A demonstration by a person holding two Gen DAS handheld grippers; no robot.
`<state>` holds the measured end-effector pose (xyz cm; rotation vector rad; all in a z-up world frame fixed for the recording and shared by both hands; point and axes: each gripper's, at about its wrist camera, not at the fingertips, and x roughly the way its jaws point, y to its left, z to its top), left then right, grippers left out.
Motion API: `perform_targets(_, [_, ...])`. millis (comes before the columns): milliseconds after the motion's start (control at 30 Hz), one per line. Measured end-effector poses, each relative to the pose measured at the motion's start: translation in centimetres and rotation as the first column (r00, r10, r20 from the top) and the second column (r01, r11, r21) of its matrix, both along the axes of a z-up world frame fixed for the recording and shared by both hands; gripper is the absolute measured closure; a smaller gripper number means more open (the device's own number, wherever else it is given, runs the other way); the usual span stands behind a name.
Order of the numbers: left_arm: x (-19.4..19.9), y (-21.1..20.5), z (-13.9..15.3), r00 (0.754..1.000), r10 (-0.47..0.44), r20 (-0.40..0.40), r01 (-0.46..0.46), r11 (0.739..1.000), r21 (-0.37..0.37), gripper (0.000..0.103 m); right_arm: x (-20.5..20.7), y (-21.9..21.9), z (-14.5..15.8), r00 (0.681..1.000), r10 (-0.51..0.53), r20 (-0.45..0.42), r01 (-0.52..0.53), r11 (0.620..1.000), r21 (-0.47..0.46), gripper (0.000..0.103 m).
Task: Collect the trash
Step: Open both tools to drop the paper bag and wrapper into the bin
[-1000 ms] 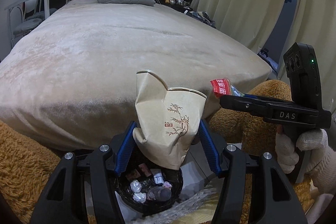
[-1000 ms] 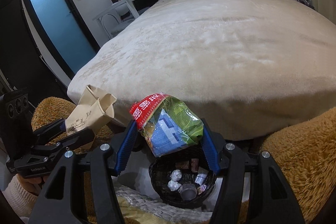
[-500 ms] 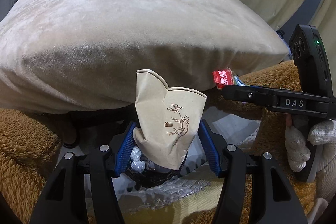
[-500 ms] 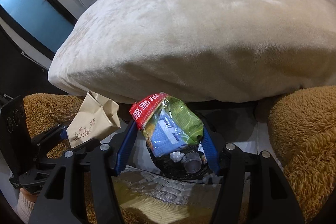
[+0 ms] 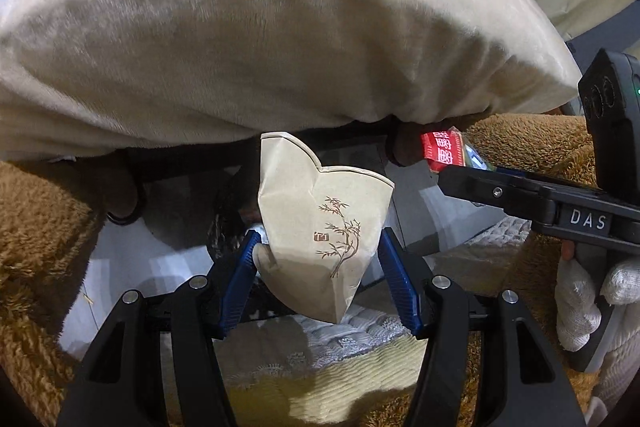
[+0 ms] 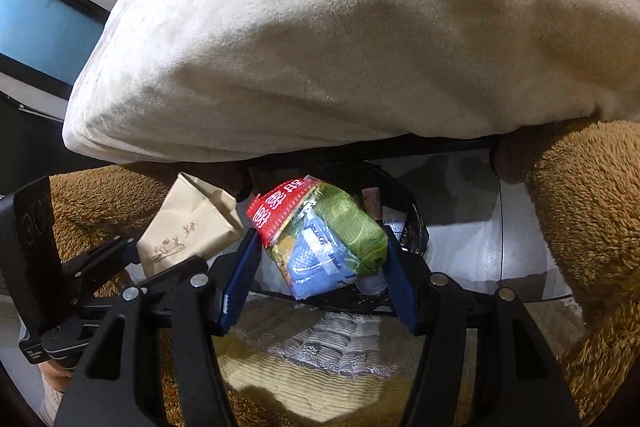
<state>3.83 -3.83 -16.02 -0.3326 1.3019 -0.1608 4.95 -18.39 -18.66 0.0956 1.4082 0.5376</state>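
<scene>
over black woven basket (image 6: 412,227): creased paper bag (image 5: 320,227), glossy wrapper (image 6: 324,243)

The left gripper (image 5: 318,267) clamped a tan paper bag (image 5: 322,227) printed with a bamboo sprig between its blue pads (image 5: 240,279). To its right, the right gripper (image 5: 452,179), held in a white-gloved hand (image 5: 588,307), carried a red-topped snack packet (image 5: 444,151). Behind hung a cream bedspread (image 5: 280,27); a dark basket (image 5: 224,223), possibly the bin, was mostly hidden.

Snack packet (image 6: 324,243) above basket (image 6: 412,223), bag (image 6: 188,223) left.
</scene>
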Motion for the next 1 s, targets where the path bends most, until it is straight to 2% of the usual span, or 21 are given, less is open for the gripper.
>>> perform_targets(267, [0.1, -0.1, -1.4, 0.998, -0.003, -0.056, 0.003, 1.0, 0.001, 0.044, 0.0, 0.8, -0.4, 1.0, 0.012, -0.009, -0.012, 1.0, -0.025, 0.043])
perform_targets(533, [-0.1, -0.3, -1.6, 0.998, -0.007, -0.058, 0.007, 1.0, 0.002, 0.044, 0.0, 0.9, -0.2, 1.0, 0.028, 0.005, -0.028, 0.999, -0.021, 0.042])
perform_targets(667, [-0.1, -0.5, -1.4, 0.999, -0.01, -0.04, 0.011, 1.0, 0.028, 0.039, -0.1, 1.0, 0.1, 0.999, 0.03, 0.02, -0.03, 0.999, -0.019, 0.041])
perform_targets(733, [-0.2, -0.6, -1.2, 0.999, -0.013, -0.033, 0.015, 0.999, 0.047, 0.028, -0.1, 0.9, 0.4, 0.999, 0.023, 0.037, -0.023, 1.0, -0.02, 0.028])
perform_targets(767, [-0.2, -0.7, -1.2, 0.999, -0.014, -0.032, 0.016, 0.999, 0.05, 0.025, -0.1, 0.9, 0.5, 0.999, 0.021, 0.042, -0.02, 1.0, -0.022, 0.028])
perform_targets(1000, [-0.1, -0.8, -0.7, 1.0, -0.014, -0.016, 0.015, 0.997, 0.07, 0.025, -0.2, 1.2, 1.1, 0.996, 0.03, 0.086, -0.027, 0.999, -0.035, 0.028])
